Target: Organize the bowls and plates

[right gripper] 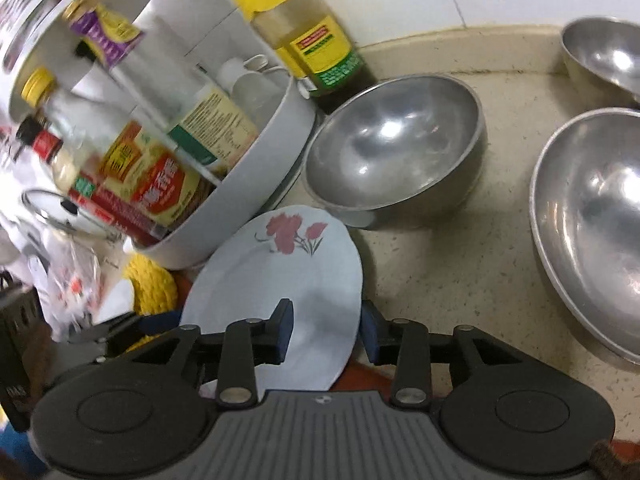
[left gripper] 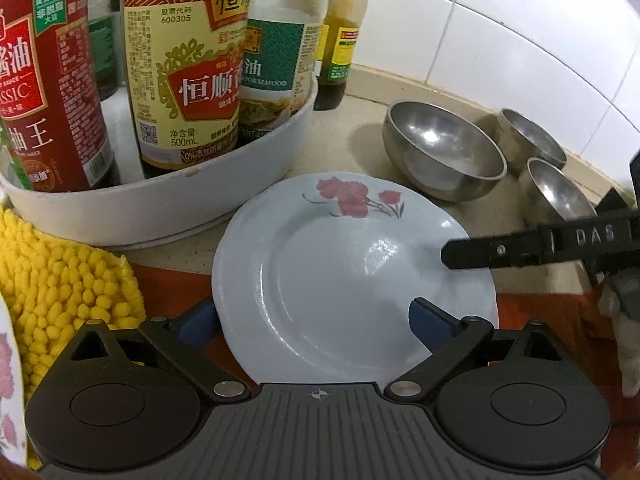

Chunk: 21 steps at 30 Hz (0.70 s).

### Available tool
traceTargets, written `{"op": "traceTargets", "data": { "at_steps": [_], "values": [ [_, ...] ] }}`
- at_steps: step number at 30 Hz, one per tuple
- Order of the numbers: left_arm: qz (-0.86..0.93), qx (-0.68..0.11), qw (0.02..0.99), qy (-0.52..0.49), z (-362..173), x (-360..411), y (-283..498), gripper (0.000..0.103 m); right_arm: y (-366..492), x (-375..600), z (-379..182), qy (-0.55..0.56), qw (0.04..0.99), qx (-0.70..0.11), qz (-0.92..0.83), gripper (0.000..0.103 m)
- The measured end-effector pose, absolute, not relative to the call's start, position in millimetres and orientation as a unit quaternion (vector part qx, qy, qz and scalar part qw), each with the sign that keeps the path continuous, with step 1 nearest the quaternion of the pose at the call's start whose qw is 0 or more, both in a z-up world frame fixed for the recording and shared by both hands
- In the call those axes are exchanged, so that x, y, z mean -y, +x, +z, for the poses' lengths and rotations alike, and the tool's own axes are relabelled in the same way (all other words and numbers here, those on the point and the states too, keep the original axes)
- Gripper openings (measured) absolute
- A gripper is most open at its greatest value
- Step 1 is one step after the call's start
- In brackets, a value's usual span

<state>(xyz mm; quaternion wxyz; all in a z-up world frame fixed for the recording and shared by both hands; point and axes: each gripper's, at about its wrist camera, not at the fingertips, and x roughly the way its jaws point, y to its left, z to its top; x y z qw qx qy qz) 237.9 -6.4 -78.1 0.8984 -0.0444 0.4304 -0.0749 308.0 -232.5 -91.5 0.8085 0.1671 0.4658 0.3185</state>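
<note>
Your left gripper (left gripper: 314,320) gapes wide around the plate (left gripper: 340,280), gripping nothing. Your right gripper (right gripper: 326,334) straddles its rim, narrowly parted, apparently letting go so the plate rests flat.

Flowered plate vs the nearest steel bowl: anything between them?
Nothing. In the right wrist view the flowered plate and the nearest steel bowl are separated only by a narrow strip of bare speckled counter.

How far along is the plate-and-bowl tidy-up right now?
Early. Done: nothing stacked that these views show. In hand: the flowered plate lies between both grippers; left gripper is open wide around it, right gripper straddles its rim, jaws apart, not clamped. Left: three steel bowls sit separately on the counter, unnested.
</note>
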Motion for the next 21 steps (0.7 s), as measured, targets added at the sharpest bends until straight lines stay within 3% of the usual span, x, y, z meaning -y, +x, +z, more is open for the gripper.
{"op": "traceTargets", "data": {
  "at_steps": [4, 21],
  "values": [
    [-0.061, -0.430, 0.897, -0.077, -73, -5, 238, 0.092, 300, 231, -88, 0.159, 0.801, -0.476, 0.326, 0.034],
    [-0.068, -0.414, 0.905, -0.069, -46, 5, 207, 0.091, 266, 244, -50, 0.155, 0.813, -0.449, 0.339, 0.034]
  ]
}}
